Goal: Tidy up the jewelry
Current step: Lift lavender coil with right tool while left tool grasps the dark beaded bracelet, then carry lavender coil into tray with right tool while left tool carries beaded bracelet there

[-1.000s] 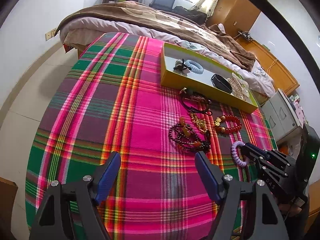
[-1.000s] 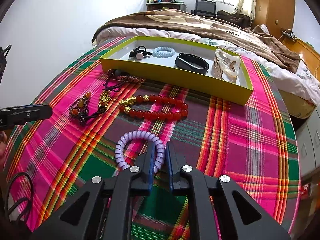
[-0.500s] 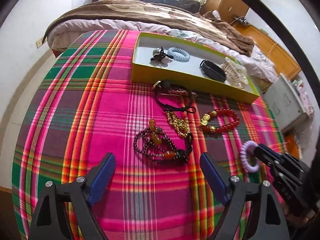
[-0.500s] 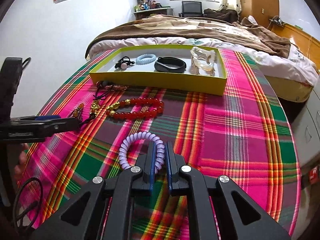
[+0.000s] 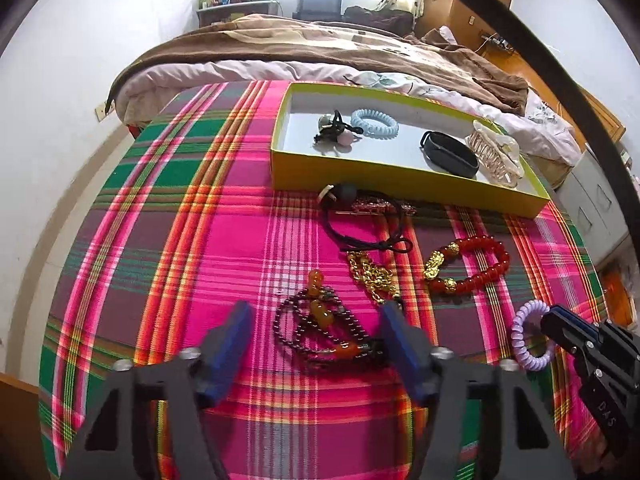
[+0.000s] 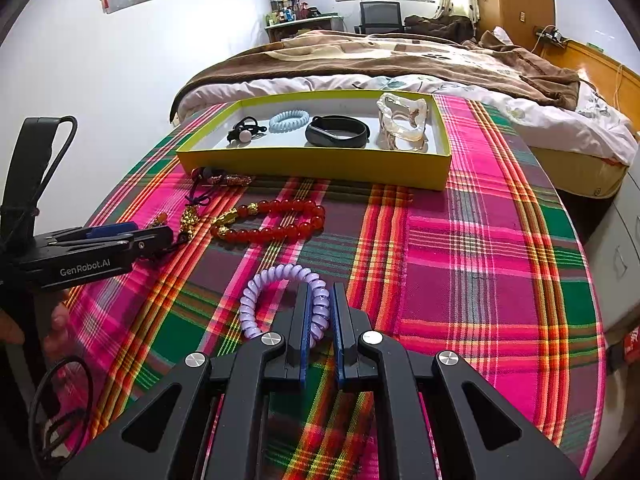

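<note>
My right gripper (image 6: 320, 312) is shut on a purple coil hair tie (image 6: 276, 284), which also shows in the left wrist view (image 5: 524, 336), just above the plaid cloth. My left gripper (image 5: 316, 332) is open, its jaws on either side of a dark bead bracelet (image 5: 320, 332) with amber beads. A red bead bracelet (image 5: 472, 264), a gold chain (image 5: 372, 274) and a black cord necklace (image 5: 368, 220) lie in front of the yellow tray (image 5: 400, 184). The tray holds a blue coil tie (image 5: 374, 122), a black band (image 5: 448, 154), a hair claw (image 5: 496, 152) and a black tie (image 5: 332, 132).
The table with the plaid cloth (image 6: 480, 260) stands against a bed (image 6: 400, 56). A white wall is on the left, and grey drawers (image 5: 600, 200) stand on the right past the table edge.
My left gripper has swung right and forward over the dark bead bracelet. My right gripper keeps hold of the purple hair tie, raised a little.
</note>
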Demonstrator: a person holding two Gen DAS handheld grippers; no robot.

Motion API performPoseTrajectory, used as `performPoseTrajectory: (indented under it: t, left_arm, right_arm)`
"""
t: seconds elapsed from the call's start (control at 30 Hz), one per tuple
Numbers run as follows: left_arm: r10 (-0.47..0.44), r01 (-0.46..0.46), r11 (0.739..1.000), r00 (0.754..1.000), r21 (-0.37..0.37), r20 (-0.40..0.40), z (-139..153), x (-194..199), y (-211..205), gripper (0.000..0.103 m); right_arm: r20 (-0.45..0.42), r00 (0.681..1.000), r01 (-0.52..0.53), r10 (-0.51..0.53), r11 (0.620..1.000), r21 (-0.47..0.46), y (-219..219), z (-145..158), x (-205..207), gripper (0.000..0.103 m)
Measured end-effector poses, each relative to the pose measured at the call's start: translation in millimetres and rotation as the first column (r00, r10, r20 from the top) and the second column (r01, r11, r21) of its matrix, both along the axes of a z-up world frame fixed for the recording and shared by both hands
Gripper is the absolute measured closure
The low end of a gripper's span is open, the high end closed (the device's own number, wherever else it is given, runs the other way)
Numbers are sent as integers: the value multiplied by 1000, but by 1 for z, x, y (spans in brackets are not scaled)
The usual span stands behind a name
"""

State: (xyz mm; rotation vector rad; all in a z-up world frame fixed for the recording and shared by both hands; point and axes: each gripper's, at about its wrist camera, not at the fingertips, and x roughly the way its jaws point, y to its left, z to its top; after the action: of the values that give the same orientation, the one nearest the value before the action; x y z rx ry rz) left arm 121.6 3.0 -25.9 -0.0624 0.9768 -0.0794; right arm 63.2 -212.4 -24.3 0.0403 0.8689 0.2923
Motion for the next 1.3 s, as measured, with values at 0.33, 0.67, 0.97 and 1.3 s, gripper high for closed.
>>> performPoseTrajectory:
  t: [0.33,0.67,0.97,1.3]
  left_arm:
    - [1,-1,1000,1000,-14,1,3,-3,7,80]
    - [-4,5,999,1000,-38,25,11,-7,15,100]
    - [-6,9,997,999,-76,44,23,-13,25,100]
    - [-10,21,992,996,-121,87,43,-19,31,100]
  right_arm:
    - [2,1000,2,-2,1000,-3,1,0,-1,93]
    - [12,1000,2,-2,1000,-1,2,5,-3,93]
    - [30,1000,6,-6,1000,1,3,13,-5,93]
    - [44,999,7,-7,1000,7,3,18,-6,93]
